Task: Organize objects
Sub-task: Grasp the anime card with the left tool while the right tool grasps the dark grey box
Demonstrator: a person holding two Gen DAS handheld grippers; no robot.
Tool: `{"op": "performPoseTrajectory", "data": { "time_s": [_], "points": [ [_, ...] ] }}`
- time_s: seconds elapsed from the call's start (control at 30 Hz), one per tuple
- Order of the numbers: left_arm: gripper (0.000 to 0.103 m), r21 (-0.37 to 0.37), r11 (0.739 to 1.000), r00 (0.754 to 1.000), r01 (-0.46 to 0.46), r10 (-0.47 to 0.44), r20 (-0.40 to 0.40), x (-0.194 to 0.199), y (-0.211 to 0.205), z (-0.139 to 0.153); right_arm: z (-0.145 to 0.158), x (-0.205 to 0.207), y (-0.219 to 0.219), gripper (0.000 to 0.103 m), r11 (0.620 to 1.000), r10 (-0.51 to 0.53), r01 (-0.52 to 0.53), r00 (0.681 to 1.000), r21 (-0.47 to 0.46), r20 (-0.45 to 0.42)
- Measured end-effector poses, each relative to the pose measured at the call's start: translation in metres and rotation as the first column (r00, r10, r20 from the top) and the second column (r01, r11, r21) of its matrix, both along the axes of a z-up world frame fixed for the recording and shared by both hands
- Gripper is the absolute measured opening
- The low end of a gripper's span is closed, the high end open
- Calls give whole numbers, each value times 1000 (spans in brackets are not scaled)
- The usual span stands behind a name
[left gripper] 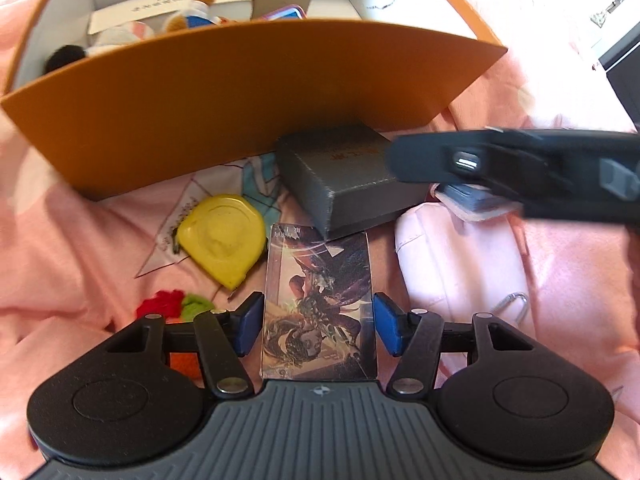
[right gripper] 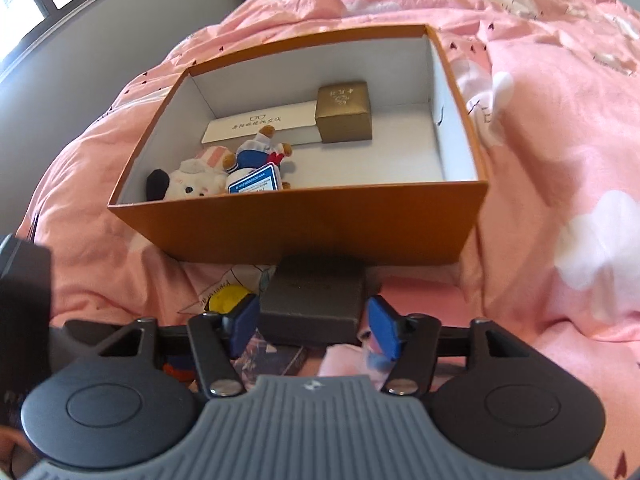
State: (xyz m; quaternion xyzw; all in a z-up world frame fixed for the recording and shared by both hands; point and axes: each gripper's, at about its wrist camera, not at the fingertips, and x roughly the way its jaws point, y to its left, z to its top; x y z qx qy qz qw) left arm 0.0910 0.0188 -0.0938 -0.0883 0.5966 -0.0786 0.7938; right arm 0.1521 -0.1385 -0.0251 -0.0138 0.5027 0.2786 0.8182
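The pink bedspread (right gripper: 560, 128) lies under everything. On it sits my orange box (right gripper: 296, 228), open-topped, its right half bare white floor. Inside are a white case (right gripper: 256, 124) with printed glasses and characters I cannot read, a gold box (right gripper: 344, 112) with an embossed mark, plush toys (right gripper: 208, 180) and a blue-labelled card (right gripper: 254, 182). Against the box's near wall lies the grey box (left gripper: 344, 184); my right gripper (right gripper: 312, 328) is spread open to either side of it, pads apart from it. My left gripper (left gripper: 318, 326) is open around a picture card (left gripper: 320, 304), not touching. The yellow tape measure (left gripper: 222, 236) lies just left.
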Motion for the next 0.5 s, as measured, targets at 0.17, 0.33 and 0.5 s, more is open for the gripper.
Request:
{"op": "performPoseTrajectory", "data": {
  "time_s": [0.17,0.33,0.5],
  "points": [
    [66,1,1000,1000,-21,21,23,-10,12,13,-15,24,26,75,999,1,-6,995,-54,-95],
    [66,21,999,998,-50,49,51,-14,17,20,-34,42,46,77,991,8,-31,985,-131,-172],
    [66,16,997,995,-78,77,66,-14,28,25,-47,46,57,79,983,30,-66,979,-170,-204]
  ]
}}
